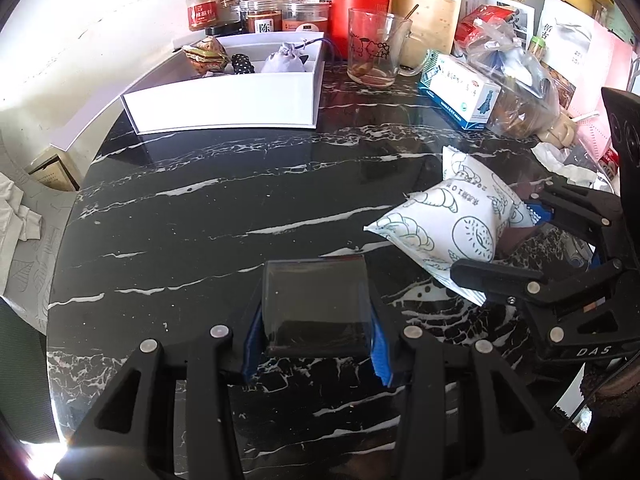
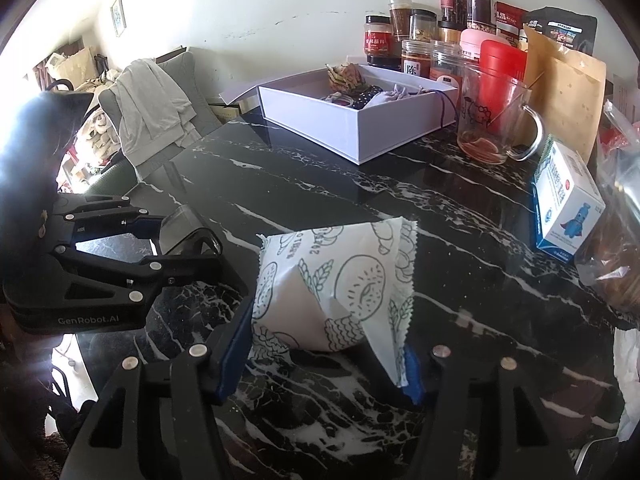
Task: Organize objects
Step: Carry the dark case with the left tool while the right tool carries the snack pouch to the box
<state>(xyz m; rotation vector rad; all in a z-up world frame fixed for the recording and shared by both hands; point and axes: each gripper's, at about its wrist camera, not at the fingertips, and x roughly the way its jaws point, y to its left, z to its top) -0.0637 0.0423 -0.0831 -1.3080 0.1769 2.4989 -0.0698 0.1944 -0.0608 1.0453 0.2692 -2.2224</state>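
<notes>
Over the dark marble desk (image 1: 200, 220), seen from the left wrist, the left claw (image 1: 316, 344) was angled downward, clamped on a clear square box (image 1: 316, 308); bare desk was left before the white box (image 1: 224, 108). From the right wrist, the right claw (image 2: 324, 364) was pitched downward, its jaws pressed against a printed snack packet (image 2: 336, 284) resting on the desk.

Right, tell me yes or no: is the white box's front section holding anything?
No, the white box's front section looks bare; the pouches sit in its rear section.

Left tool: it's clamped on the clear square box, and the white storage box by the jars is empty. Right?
Not quite. The left tool does clamp the clear square box, but the white storage box isn't empty: the right wrist view shows pouches and small items inside.
</notes>
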